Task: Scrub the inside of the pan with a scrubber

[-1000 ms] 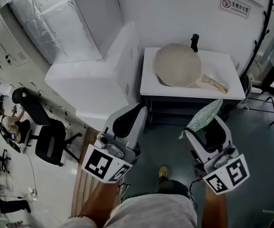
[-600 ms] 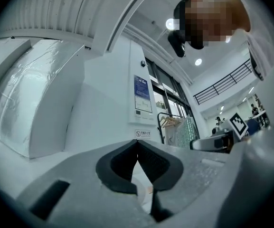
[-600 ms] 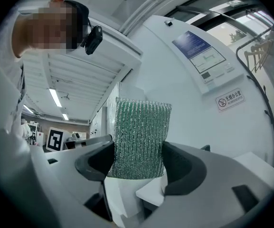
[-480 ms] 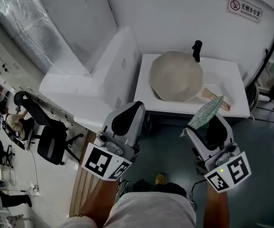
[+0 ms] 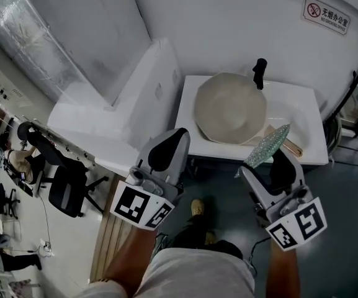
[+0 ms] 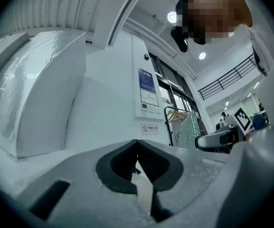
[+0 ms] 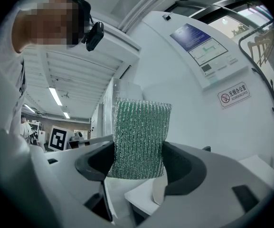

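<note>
I judge I'm short of the pan. My right gripper fingers pinch the scrubber; my left gripper fingers are closed, empty. Next: reach in.

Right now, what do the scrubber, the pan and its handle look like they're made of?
Scrubber: green ribbed mesh with a metallic sparkle, probably glittery synthetic fibre, perhaps over a pad.
Pan: pale beige and matte inside, likely a ceramic-style coating over metal, though that is uncertain.
Handle: light tan, wood-like, possibly real wood.

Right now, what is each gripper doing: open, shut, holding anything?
Left gripper: shut, nothing between its jaws.
Right gripper: shut on the green scrubber.
</note>
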Motion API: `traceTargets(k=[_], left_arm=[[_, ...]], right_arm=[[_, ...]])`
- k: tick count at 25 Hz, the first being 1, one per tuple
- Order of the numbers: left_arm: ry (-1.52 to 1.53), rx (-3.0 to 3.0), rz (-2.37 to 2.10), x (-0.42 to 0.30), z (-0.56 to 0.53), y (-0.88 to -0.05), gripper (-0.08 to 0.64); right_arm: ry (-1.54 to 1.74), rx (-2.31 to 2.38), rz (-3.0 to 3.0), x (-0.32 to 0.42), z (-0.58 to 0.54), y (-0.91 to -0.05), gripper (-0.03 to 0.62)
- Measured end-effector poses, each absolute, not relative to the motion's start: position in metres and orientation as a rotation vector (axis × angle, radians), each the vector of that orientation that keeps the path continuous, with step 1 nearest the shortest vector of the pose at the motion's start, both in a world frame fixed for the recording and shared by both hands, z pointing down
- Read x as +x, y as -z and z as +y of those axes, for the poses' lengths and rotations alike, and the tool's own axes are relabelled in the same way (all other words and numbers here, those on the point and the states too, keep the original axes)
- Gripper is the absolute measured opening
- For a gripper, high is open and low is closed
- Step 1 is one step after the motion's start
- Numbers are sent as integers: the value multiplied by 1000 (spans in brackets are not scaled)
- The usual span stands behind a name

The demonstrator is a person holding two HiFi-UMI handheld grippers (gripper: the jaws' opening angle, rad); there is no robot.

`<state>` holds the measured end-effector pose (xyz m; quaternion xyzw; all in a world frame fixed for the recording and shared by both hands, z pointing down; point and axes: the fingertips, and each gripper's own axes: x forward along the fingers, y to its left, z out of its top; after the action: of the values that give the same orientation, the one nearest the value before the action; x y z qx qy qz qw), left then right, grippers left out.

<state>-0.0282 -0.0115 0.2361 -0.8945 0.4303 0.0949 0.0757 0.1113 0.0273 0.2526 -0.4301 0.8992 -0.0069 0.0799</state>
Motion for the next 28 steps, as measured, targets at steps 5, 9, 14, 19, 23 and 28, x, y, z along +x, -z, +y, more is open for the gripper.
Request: traceTargets(k=[5, 9, 14, 19, 23, 28], left_arm=[[-292, -2693, 1288, -28, -45, -239, 15], [-299, -2707, 1298, -35, -82, -245, 15], [-256, -2729, 1312, -45, -131, -258, 17], [-241, -2762, 1298, -50, -172, -269, 17], [-249, -2794, 1308, -48, -201, -282, 17], [-163, -2846, 1341, -42, -237, -307, 18]], right_arm=[[23, -1315, 2696, 111, -4, -254, 304], [31, -1334, 2709, 102, -39, -258, 304], [47, -1360, 2716, 86, -86, -262, 304], [54, -1409, 2723, 72, -128, -269, 304], [52, -1465, 2748, 64, -156, -279, 304], [43, -1556, 2811, 63, -186, -297, 304]])
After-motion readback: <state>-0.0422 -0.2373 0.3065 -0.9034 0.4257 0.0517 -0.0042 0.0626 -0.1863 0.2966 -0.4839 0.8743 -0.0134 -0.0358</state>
